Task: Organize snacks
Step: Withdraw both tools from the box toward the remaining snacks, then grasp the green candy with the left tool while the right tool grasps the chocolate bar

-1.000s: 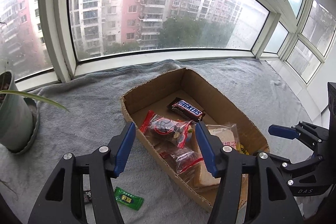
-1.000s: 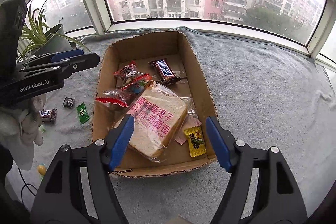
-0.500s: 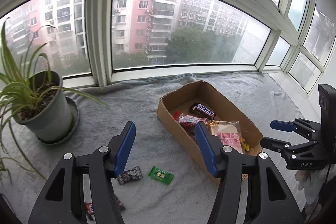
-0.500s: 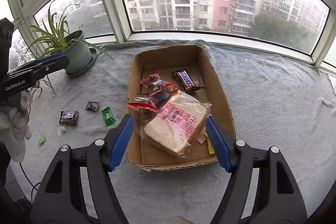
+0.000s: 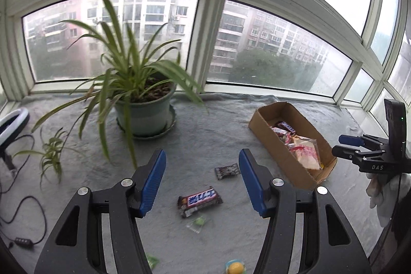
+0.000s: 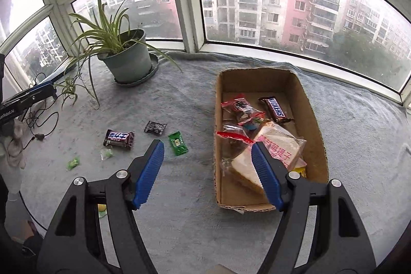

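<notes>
A cardboard box point(image 6: 316, 130) on the grey cloth holds a Snickers bar point(image 6: 274, 109), red-edged snack bags point(image 6: 237, 105) and a wrapped bread slice point(image 6: 277, 153). Loose on the cloth to its left lie a brown Snickers bar point(image 5: 200, 199), a small dark packet point(image 5: 227, 170), a green packet point(image 6: 177, 143) and small green candies point(image 6: 73, 163). My left gripper point(image 5: 201, 167) hangs open and empty above the loose bar. Over the cloth by the box's near left wall, my right gripper point(image 6: 206, 158) stands open and empty.
A potted spider plant point(image 5: 140, 109) in a saucer stands at the back left by the windows. Black cables point(image 5: 25, 202) and a ring light point(image 5: 12, 120) lie at the far left. A yellow candy point(image 5: 236, 267) sits near the front edge.
Both grippers pulled back and upward from the box and swung left. The loose snacks and the plant came into view. Both stayed open and empty.
</notes>
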Action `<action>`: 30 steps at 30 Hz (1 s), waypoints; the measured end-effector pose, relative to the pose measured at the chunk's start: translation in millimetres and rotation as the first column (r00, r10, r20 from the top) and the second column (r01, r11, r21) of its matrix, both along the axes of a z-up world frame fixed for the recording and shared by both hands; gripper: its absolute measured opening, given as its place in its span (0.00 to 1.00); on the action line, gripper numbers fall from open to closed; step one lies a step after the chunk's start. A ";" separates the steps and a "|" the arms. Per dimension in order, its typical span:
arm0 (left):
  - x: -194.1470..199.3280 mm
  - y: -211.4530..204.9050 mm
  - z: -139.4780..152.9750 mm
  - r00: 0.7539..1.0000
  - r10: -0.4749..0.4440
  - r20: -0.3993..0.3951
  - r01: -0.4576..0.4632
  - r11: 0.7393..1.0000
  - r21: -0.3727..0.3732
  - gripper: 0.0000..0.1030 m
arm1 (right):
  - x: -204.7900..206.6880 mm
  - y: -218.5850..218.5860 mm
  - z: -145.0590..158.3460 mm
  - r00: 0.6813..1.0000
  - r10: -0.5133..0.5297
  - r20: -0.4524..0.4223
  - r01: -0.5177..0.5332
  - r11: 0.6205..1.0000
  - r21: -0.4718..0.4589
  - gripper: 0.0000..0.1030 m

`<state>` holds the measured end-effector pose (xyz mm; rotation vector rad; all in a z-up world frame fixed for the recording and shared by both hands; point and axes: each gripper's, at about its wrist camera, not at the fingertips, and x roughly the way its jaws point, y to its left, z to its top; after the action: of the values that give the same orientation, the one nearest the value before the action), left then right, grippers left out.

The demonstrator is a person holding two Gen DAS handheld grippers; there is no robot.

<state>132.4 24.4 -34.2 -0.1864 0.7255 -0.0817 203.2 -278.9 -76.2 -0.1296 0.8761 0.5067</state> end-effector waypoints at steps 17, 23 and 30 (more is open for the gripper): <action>-83.3 65.4 -82.7 0.969 0.142 -0.204 -0.150 0.988 -0.023 0.57 | -7.0 96.1 -40.1 0.963 0.256 -0.080 -0.259 0.966 -0.026 0.71; -93.8 56.5 -104.2 0.962 0.112 -0.249 -0.121 0.992 -0.021 0.52 | -10.3 137.1 -57.1 0.918 0.385 -0.097 -0.393 0.916 -0.086 0.71; -93.0 53.5 -125.1 0.951 0.093 -0.295 -0.101 0.995 -0.011 0.43 | -5.6 175.7 -78.5 0.869 0.477 -0.129 -0.493 0.859 -0.141 0.71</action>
<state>39.4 77.9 -159.3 -0.2624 1.0114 0.0320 197.5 -103.2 -154.7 -0.4986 0.9770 0.9170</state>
